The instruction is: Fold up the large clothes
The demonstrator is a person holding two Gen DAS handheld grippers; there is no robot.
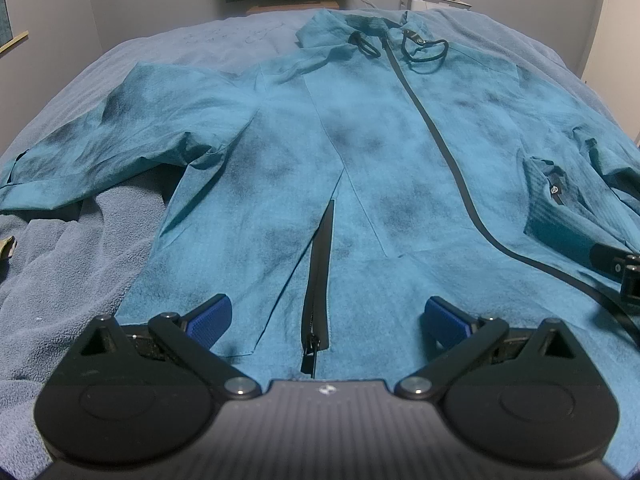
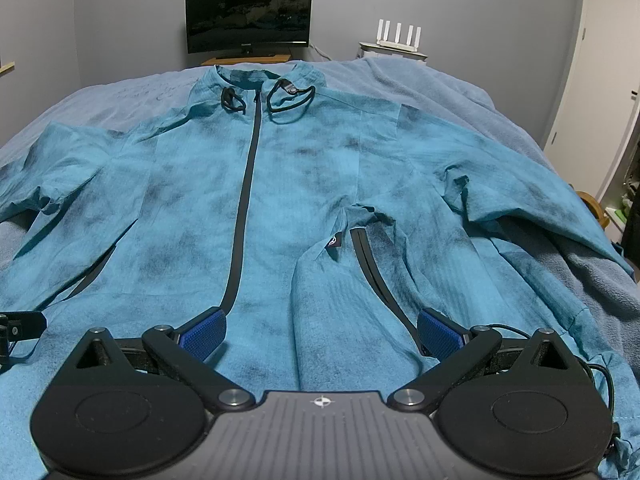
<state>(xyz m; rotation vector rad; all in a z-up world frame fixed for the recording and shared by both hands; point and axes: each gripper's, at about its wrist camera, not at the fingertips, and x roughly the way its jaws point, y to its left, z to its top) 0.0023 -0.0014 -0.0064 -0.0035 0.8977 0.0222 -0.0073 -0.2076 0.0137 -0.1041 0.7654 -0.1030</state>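
Observation:
A large teal jacket (image 1: 360, 152) with dark mottling lies face up, zipped, on a blue-grey blanket, collar at the far end. It also fills the right wrist view (image 2: 304, 184). My left gripper (image 1: 326, 320) is open and empty just above the hem, astride the left pocket zipper (image 1: 320, 280). My right gripper (image 2: 322, 334) is open and empty above the hem, between the main zipper (image 2: 244, 208) and the right pocket zipper (image 2: 370, 264). The right pocket area is bunched up. Both sleeves spread outward. The right gripper's edge (image 1: 628, 280) shows in the left wrist view.
The blue-grey blanket (image 1: 60, 280) covers the bed and is rumpled at the left. A dark monitor (image 2: 248, 16) stands on a wooden stand beyond the bed. A white router (image 2: 400, 36) sits on a white unit at the back right. A white door (image 2: 600, 80) is at right.

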